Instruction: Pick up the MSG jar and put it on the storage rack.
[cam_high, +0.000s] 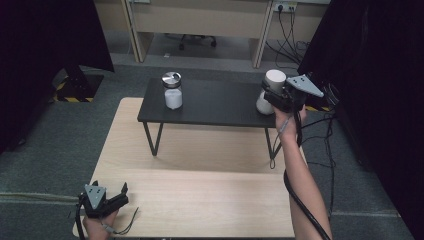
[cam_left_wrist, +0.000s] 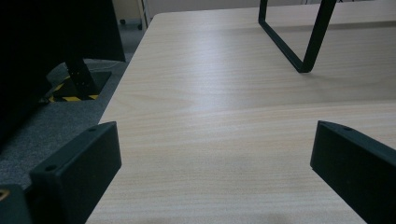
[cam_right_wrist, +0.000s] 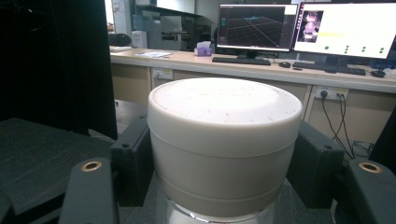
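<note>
Right gripper (cam_right_wrist: 224, 177) pinches the white-capped clear jar (cam_right_wrist: 224, 144) on the black raised shelf (cam_high: 210, 105), unlifted; left gripper (cam_left_wrist: 215, 163) spread, idle.

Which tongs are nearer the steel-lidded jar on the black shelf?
Right. The right tongs grip a white-lidded jar on the same shelf as the steel-lidded jar; the left tongs sit at the table's near corner.

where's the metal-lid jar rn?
In the high view, the metal-lid jar stands on the left part of the black shelf, far from the right tool, whose jaws flank the white-lid jar.
</note>
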